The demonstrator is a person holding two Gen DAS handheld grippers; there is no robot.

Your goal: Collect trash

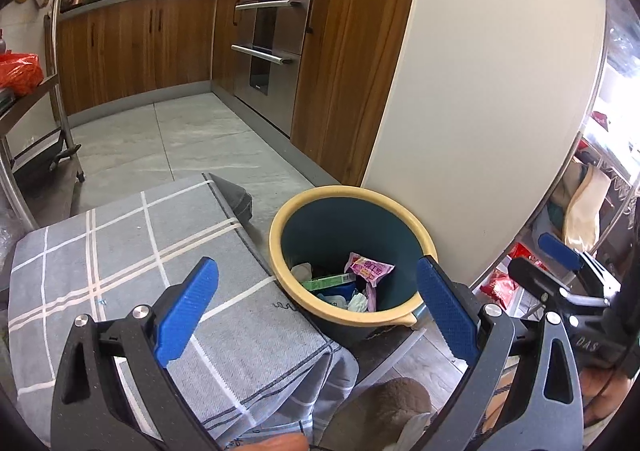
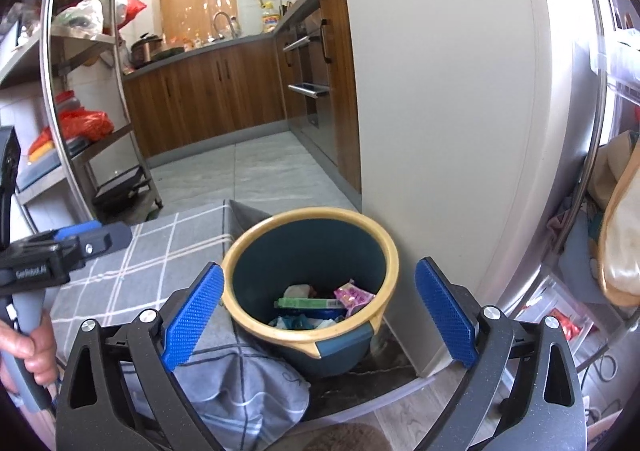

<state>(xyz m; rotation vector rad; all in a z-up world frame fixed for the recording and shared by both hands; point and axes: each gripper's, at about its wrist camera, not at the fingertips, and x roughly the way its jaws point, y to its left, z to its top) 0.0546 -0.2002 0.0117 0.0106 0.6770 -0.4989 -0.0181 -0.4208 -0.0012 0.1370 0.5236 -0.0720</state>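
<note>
A dark teal trash bin with a yellow rim (image 1: 280, 251) (image 2: 390, 251) stands on the floor beside a grey checked cloth (image 1: 120, 251) (image 2: 160, 251). Inside lie a pink wrapper (image 1: 368, 269) (image 2: 352, 295), a green box (image 1: 326, 283) (image 2: 308, 303) and white crumpled paper (image 1: 358, 301) (image 2: 298, 290). My left gripper (image 1: 320, 315) is open and empty, over the cloth's edge and the bin. My right gripper (image 2: 320, 315) is open and empty, straddling the bin from above. The right gripper also shows at the left wrist view's right edge (image 1: 560, 263); the left gripper shows at the right wrist view's left edge (image 2: 72, 243).
A cream fridge side (image 1: 480, 91) (image 2: 440, 91) stands right behind the bin. Wooden kitchen cabinets (image 1: 140, 51) and a steel oven (image 1: 268, 51) line the back. A metal shelf rack (image 2: 80, 111) with red bags stands at left. Grey tile floor (image 1: 180, 143) lies beyond.
</note>
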